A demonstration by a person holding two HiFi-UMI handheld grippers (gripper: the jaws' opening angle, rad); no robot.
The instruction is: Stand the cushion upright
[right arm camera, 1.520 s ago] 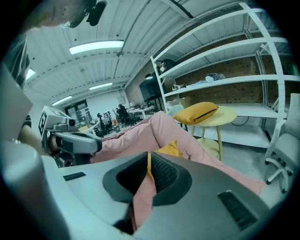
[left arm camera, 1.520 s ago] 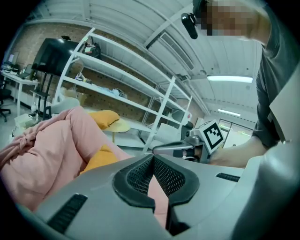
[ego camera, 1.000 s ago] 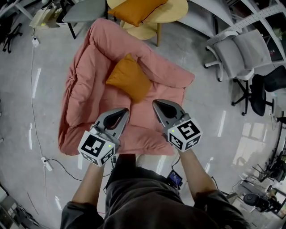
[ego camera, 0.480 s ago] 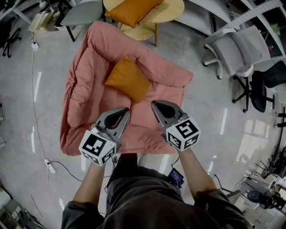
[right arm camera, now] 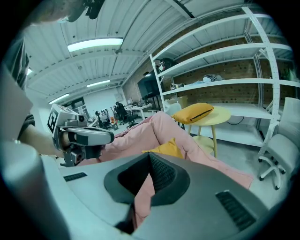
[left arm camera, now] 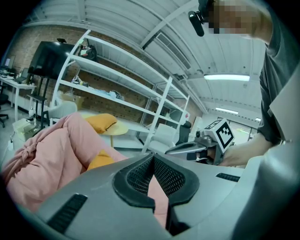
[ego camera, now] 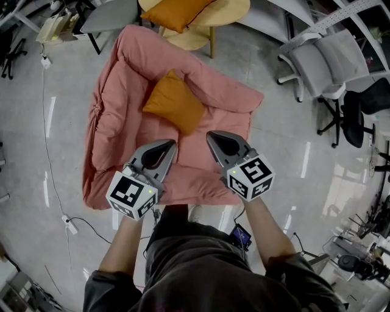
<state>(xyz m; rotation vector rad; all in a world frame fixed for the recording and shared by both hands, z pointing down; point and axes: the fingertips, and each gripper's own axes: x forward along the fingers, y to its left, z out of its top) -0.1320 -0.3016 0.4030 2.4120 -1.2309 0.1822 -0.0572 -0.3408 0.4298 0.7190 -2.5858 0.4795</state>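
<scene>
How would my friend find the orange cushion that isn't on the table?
Look for the big pink floor sofa on the grey floor. The orange cushion lies in its hollow, against the puffy back. The other orange cushion sits on the round yellow table behind the sofa.

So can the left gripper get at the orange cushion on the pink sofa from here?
Probably yes: only bare pink sofa lies between the left gripper and the orange cushion, though its jaws are shut.
</scene>
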